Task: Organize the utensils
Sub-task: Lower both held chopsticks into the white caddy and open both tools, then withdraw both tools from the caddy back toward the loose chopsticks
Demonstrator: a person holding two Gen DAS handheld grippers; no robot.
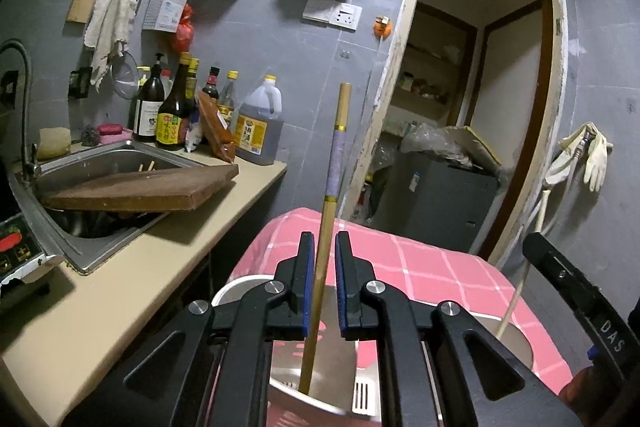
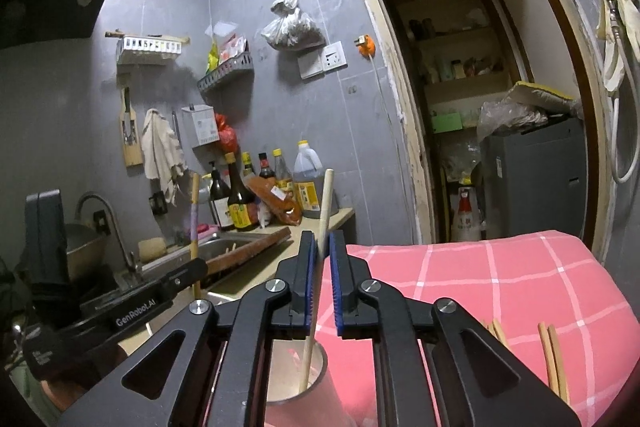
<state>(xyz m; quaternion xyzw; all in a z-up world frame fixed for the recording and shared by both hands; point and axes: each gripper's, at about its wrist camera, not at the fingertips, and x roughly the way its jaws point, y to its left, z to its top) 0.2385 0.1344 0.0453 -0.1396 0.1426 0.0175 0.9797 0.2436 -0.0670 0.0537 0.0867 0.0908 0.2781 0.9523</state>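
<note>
Left claw [image 1: 325, 247] stands slightly parted around an upright chopstick [image 1: 334, 163], its tip in the metal holder [image 1: 320, 399].

Left gripper [image 1: 325, 243]: pointing nearly level, slightly down; blue-padded jaws narrow but not pinching, thin stick loose in gap. Right gripper [image 2: 320, 241]: same pose, jaws slightly apart, pale stick resting vs left pad, not clamped. Both side by side, close.
</note>
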